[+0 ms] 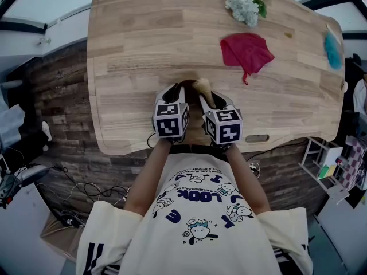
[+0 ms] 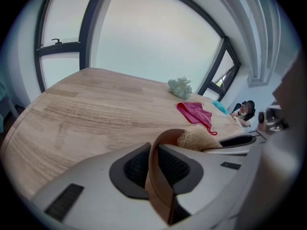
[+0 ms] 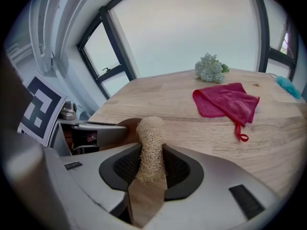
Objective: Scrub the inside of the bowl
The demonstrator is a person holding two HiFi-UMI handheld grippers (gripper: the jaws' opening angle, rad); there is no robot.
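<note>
A brown bowl (image 1: 187, 85) is held near the front edge of the wooden table (image 1: 132, 62). My left gripper (image 1: 174, 94) is shut on the bowl's thin rim (image 2: 160, 176), which stands on edge between the two dark pads. My right gripper (image 1: 214, 99) is shut on a pale loofah scrubber (image 3: 150, 147), whose rounded end sticks up past the jaws. The loofah (image 1: 204, 88) lies against the bowl's rim (image 3: 125, 128), and its tip (image 2: 197, 138) shows at the bowl's edge in the left gripper view. The two grippers stand side by side, close together.
A crumpled red cloth (image 1: 246, 51) lies on the table to the far right of the grippers. A bunch of pale flowers (image 1: 243, 7) sits at the back edge, and a teal thing (image 1: 331, 50) at the far right edge. Cables lie on the floor at the left.
</note>
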